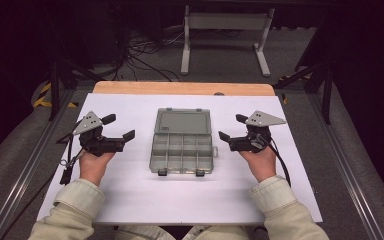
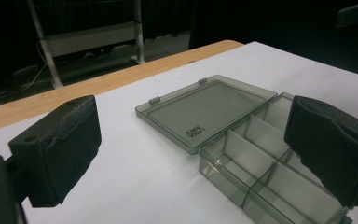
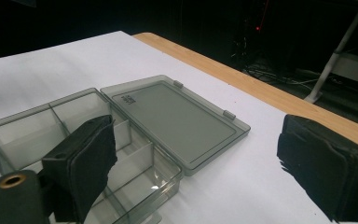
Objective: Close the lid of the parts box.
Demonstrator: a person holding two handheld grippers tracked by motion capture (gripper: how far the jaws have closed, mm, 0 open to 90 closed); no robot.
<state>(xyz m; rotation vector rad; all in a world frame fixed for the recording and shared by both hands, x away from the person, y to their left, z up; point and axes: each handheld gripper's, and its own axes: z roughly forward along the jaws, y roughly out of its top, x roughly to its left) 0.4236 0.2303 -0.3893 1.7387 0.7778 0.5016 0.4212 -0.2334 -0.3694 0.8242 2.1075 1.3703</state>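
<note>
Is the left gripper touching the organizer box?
Apart. The high view shows bare white table between the left gripper and the organizer box; its fingers stand open, short of it.

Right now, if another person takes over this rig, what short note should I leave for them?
Left gripper: open, holding nothing, left of the organizer box.
Right gripper: open, holding nothing, right of the box.
Box: at the middle of the white table, its lid folded flat back on the far side, compartments look empty.
Done: lid is open.
Left: neither gripper touches the box; likely next step is to close the lid or fill it.
</note>
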